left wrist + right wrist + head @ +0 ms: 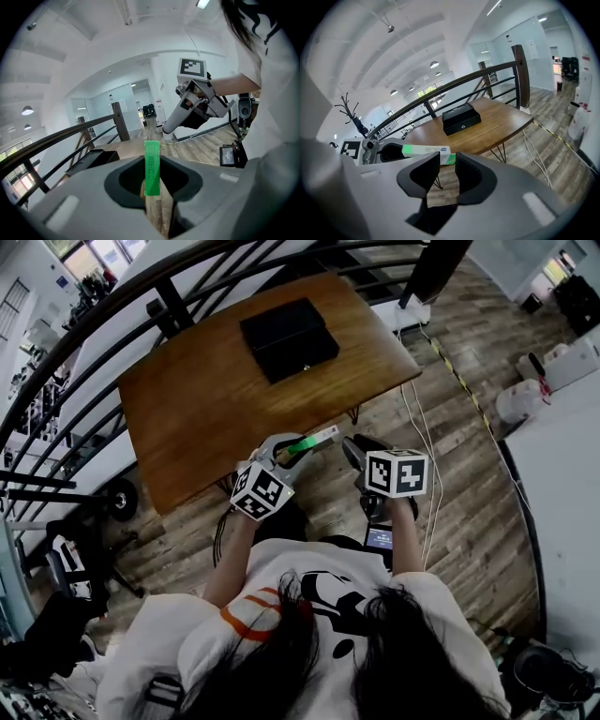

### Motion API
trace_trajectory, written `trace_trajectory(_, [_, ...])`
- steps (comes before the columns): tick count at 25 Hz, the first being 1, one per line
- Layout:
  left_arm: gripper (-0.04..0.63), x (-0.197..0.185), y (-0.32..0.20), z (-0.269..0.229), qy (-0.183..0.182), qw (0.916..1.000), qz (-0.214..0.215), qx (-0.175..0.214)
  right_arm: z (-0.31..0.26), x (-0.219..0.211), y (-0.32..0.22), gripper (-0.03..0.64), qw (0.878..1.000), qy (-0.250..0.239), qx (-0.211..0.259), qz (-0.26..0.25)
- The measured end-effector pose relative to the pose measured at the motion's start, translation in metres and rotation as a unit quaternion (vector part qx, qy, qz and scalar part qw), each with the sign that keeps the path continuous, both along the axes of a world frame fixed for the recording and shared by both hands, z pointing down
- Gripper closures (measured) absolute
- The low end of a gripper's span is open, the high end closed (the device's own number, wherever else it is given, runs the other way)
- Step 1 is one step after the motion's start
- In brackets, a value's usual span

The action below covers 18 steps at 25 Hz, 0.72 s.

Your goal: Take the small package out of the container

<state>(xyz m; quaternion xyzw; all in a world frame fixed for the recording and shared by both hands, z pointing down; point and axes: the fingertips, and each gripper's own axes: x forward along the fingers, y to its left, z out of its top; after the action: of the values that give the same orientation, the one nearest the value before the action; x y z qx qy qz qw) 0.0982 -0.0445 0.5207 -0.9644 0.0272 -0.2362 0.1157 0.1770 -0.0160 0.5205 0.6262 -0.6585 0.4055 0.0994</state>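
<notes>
We see first the wide brown wooden table [206,399] with rounded corners, which stands on a floor [469,474] of grey-brown wooden planks beside a dark railing. On the far part of the table lies the flat black rectangular container [289,338]. Its lid looks shut, and nothing touches it.

Near the edge of the table closest to the person, both tools are held up in the air. The left gripper [292,450] has its jaws clenched on the small package [317,438], a long narrow carton in green and white. In the left gripper view we look at this package from its thin green end, pressed upright between the two jaws. It is therefore outside the container and well apart from it, not resting on the table.

The right gripper [356,454] is just beside the left one (its marker cube faces upward to the head camera). Its jaws stand apart with nothing between them. In the right gripper view the package shows just beyond them, lying sideways in the other tool.
</notes>
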Motion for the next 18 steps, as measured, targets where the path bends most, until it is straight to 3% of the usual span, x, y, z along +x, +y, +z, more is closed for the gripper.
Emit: trace_trajectory(18, [0.505,0.009,0.082,-0.022,0.027,0.9972,-0.070,0.002,0.000,-0.005,0.088,0.506,0.997,-0.004,0.009,-0.071])
